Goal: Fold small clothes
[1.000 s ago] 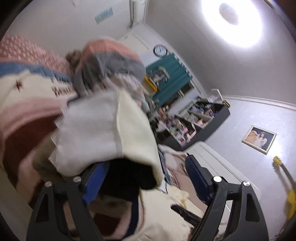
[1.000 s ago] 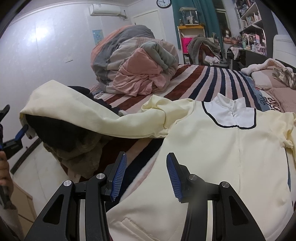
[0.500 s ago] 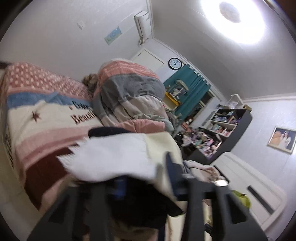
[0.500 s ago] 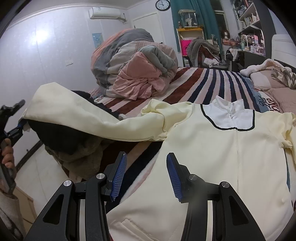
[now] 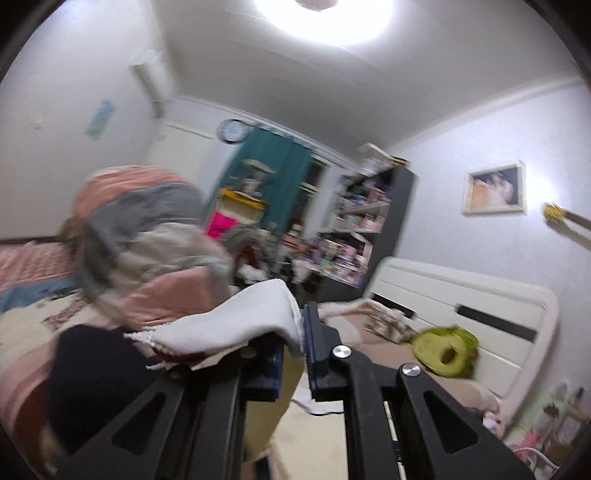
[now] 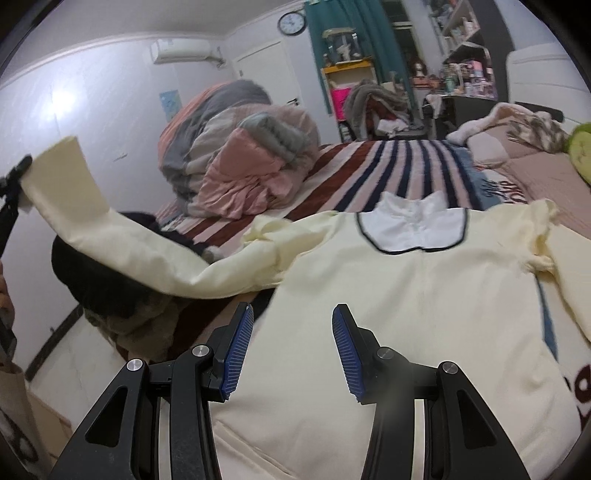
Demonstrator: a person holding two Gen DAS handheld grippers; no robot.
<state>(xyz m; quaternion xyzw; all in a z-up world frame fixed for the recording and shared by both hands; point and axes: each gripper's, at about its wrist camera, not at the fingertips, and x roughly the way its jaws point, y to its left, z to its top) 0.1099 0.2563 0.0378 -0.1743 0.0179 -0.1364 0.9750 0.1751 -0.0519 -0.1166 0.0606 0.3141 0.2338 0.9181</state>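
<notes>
Bedroom, striped bedspread (image 6: 354, 166) on the bed, ceiling light on. Your left tool (image 5: 301, 345) is clamped on the cuff (image 5: 251, 317) of the cream garment (image 6: 406, 314) — white cuff fabric bunches over the blue pads (image 5: 309, 332), sleeve (image 6: 110, 240) lifted clear of the bed at the bed's left edge. Your right tool (image 6: 291, 347) is part open, nothing between its pads, hovering low over the garment's body. Garment lies spread flat on the bedspread, white collar (image 6: 413, 225) with dark trim facing away from you. Dark clothing pile (image 6: 103, 284) sits under the raised sleeve. Rumpled pink-grey duvet (image 6: 240, 147) beyond — shelves (image 5: 354, 229), teal curtain (image 5: 280, 177) and wall clock (image 6: 291, 23) further back. Green plush (image 5: 447, 350) near the headboard (image 5: 461, 295).
</notes>
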